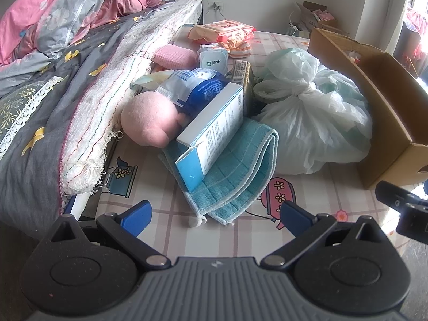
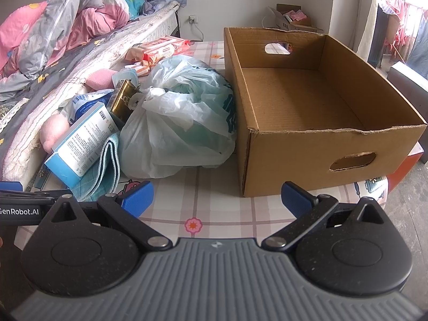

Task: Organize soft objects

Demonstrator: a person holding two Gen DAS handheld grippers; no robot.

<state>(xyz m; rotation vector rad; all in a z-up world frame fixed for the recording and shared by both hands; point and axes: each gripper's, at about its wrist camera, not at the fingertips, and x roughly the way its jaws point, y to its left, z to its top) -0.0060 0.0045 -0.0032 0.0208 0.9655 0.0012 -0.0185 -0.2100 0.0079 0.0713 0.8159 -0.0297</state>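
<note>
A folded teal towel (image 1: 235,171) lies on the patterned table, just ahead of my open, empty left gripper (image 1: 215,216). A blue-and-white carton (image 1: 214,133) rests on the towel. A pink plush toy (image 1: 149,120) lies behind it against the bed. A tied pale plastic bag (image 1: 310,112) sits to the right. In the right wrist view the towel (image 2: 107,163), carton (image 2: 83,144), plush (image 2: 54,131) and bag (image 2: 182,112) are at left. An empty cardboard box (image 2: 307,101) stands right of the bag. My right gripper (image 2: 216,200) is open and empty before the box.
A bed with a grey quilt (image 1: 53,93) and pink bedding borders the table's left side. Behind the pile lie a blue pouch (image 1: 195,85), a pink cloth roll (image 1: 176,56), a small milk pack (image 1: 214,58), a striped bow (image 1: 238,46) and wipes packs (image 1: 227,30).
</note>
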